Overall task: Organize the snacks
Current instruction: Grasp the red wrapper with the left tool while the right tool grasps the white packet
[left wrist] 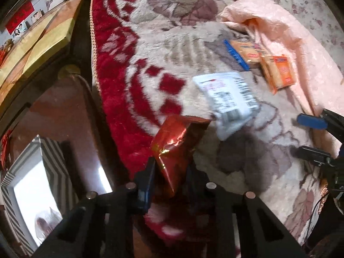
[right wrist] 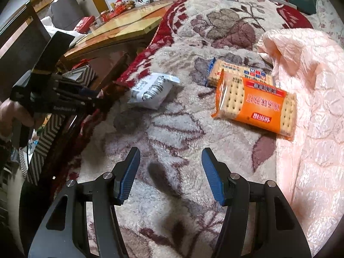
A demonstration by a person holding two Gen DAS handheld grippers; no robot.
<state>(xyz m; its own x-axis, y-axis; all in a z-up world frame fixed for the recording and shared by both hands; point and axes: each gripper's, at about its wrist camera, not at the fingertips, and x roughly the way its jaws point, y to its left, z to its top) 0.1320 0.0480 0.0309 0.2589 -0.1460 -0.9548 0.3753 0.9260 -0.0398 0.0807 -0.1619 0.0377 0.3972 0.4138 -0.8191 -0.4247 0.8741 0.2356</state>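
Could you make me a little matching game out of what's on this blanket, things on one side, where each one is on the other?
Things:
1. red foil packet
2. white packet
3. orange cracker pack
4. right gripper

Places or states:
A. lying partly on top of a blue-edged cracker pack
B. open, holding nothing
C. pinched in the left gripper
D. lying alone on the floral blanket

Pairs: 1-C, 2-D, 3-A, 4-B
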